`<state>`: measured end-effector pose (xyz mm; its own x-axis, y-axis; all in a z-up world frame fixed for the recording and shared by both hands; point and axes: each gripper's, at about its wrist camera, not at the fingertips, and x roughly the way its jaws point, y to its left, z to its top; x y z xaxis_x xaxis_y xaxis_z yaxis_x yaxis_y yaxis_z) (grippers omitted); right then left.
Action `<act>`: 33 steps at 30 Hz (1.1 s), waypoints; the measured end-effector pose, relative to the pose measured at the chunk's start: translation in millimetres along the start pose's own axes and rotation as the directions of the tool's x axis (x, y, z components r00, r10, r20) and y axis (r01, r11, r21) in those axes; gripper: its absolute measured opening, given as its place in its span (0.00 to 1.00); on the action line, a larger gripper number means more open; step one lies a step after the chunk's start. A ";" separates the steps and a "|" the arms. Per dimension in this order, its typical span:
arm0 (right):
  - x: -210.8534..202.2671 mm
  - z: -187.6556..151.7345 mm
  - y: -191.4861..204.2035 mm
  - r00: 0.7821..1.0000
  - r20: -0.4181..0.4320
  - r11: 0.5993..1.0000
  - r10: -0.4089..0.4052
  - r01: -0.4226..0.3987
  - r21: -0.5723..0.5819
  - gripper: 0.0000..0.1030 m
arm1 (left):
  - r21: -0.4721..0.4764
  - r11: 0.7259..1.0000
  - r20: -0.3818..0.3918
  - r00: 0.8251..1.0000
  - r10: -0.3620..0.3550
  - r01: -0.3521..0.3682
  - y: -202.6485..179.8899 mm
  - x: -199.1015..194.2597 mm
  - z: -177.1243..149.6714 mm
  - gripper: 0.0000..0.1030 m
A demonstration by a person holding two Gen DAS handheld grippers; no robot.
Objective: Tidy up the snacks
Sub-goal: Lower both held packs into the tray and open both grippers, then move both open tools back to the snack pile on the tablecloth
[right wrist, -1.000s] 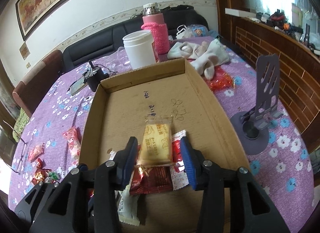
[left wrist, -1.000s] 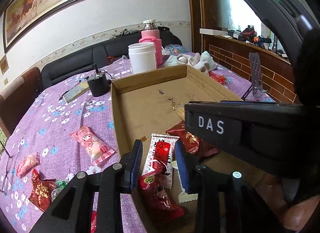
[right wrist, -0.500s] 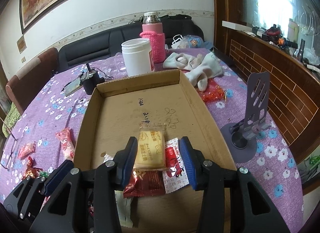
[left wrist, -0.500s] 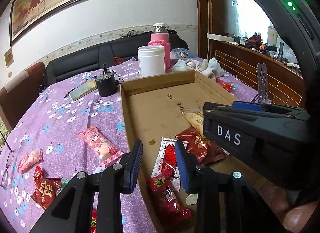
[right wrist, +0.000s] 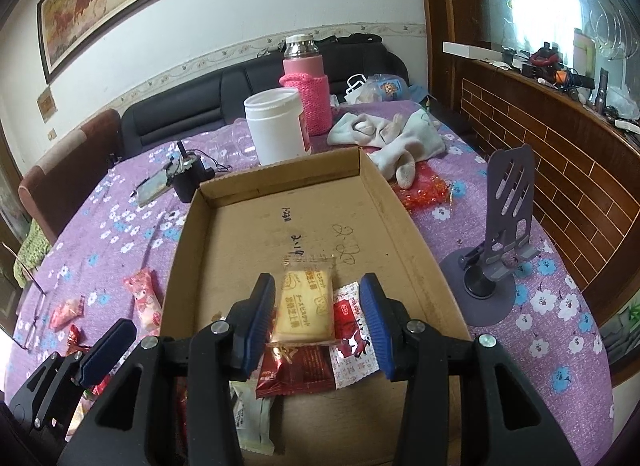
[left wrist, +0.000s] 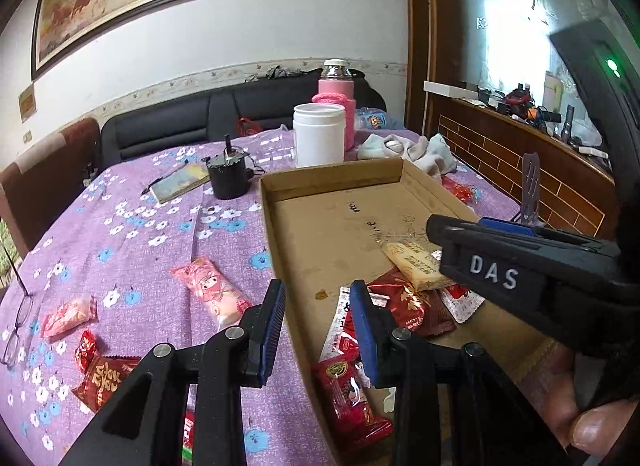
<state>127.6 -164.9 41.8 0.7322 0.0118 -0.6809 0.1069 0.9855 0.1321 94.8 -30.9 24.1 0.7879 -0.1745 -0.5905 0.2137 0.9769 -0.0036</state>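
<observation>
Right wrist view: the right gripper (right wrist: pixel 318 316) hangs above the near end of a shallow brown cardboard tray (right wrist: pixel 404 221) on a table covered with a purple floral cloth (right wrist: pixel 560 306). Its blue-padded jaws stand apart with nothing pinched; a yellow biscuit packet in clear wrap (right wrist: pixel 306 308) shows between them, lying flat on the tray floor, pads clear of it. Under its near end lies a dark red foil packet (right wrist: pixel 296 370); to the right of that, a white-and-red sachet (right wrist: pixel 354 346). A white packet (right wrist: pixel 250 418) lies partly hidden at the near edge.

Left wrist view: the left gripper (left wrist: pixel 318 330) hangs over the tray's left wall, jaws parted and empty. A red wrapped snack (left wrist: pixel 348 398) lies in the tray just below the right jaw. Outside the tray, on the cloth, lie a pink cartoon-printed packet (left wrist: pixel 214 290), a small pink-red packet (left wrist: pixel 68 314) and a red foil packet with gold lettering (left wrist: pixel 106 378). A person's thumb (left wrist: pixel 600 430) shows at the lower right.

Beyond the tray stand a white plastic jar (right wrist: pixel 278 127), a flask in a pink knitted sleeve (right wrist: pixel 306 93), a small black cylinder (left wrist: pixel 228 177) and a crumpled pale cloth (right wrist: pixel 390 137). A grey phone stand (right wrist: pixel 496 250) sits to the tray's right.
</observation>
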 end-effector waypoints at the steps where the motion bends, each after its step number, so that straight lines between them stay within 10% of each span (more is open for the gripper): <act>1: -1.2 0.0 -0.1 1.000 0.002 1.000 0.001 -0.001 0.000 0.42 | -0.004 1.000 -0.010 1.000 0.001 -0.001 1.1 -1.0 0.8 0.33; 10: -5.8 1.7 -1.4 0.999 0.019 0.999 0.032 -0.033 0.018 0.42 | 0.012 0.998 -0.077 0.995 -0.060 0.062 6.5 -38.6 4.7 0.34; 12: -6.0 1.5 -1.8 0.999 0.015 0.998 0.052 -0.053 0.027 0.42 | 0.025 0.997 -0.074 0.994 -0.075 0.077 11.7 -51.5 1.6 0.46; 22: -14.9 -6.7 34.3 0.986 0.014 0.984 0.165 -0.164 -0.070 0.42 | -0.024 0.999 -0.084 0.995 -0.050 0.048 103.8 -105.0 -30.6 0.59; 33: -30.7 -35.1 100.9 0.885 -0.113 0.853 0.452 -0.466 -0.235 0.47 | 0.036 0.999 -0.214 0.977 0.019 -0.011 168.7 -88.7 -81.6 0.64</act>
<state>92.2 -59.9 50.7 0.6205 0.4749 -0.6241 -0.4076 0.8752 0.2607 13.8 159.5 10.0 0.6501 -0.1260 -0.7494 0.2258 0.9737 0.0322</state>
